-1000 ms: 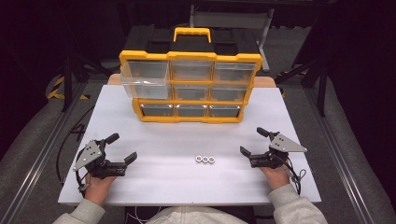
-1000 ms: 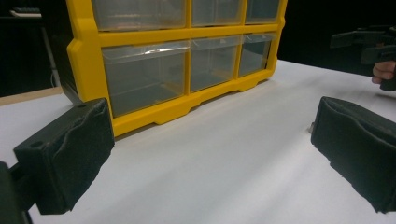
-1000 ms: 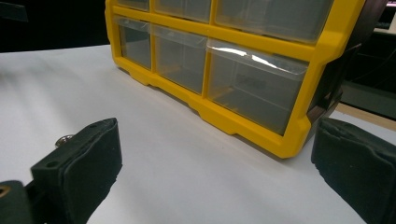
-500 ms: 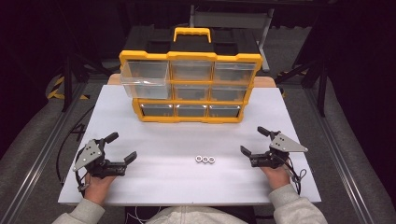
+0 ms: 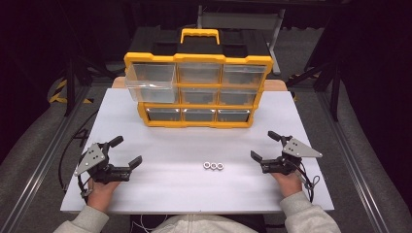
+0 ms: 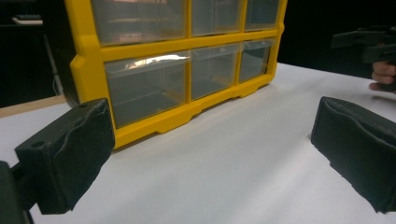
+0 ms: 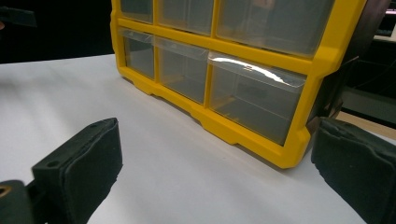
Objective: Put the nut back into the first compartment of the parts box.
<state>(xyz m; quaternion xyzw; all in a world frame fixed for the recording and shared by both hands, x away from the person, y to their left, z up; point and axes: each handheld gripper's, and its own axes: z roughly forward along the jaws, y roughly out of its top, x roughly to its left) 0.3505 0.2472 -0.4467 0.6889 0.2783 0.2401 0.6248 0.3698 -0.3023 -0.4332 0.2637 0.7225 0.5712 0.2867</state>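
A yellow drawer cabinet point(image 5: 198, 90) with clear drawers stands at the back of the white table point(image 5: 194, 189); its top-left drawer point(image 5: 149, 82) is pulled out. Three small metal rings point(image 5: 213, 166) lie in a row at the table's middle front. My left gripper point(image 5: 125, 151) rests at the front left, open and empty. My right gripper point(image 5: 266, 145) rests at the front right, open and empty. The left gripper view looks between its wide-apart pads point(image 6: 70, 154) at the cabinet's point(image 6: 187, 65) lower drawers. The right gripper view faces the cabinet's point(image 7: 224, 60) right end.
A wooden board edge point(image 5: 279, 85) shows behind the cabinet. Metal rails point(image 5: 34, 160) run along both sides of the table. Cables point(image 5: 73, 145) trail off the left edge. Far off in the left gripper view, the other hand point(image 6: 384, 77) holds its gripper.
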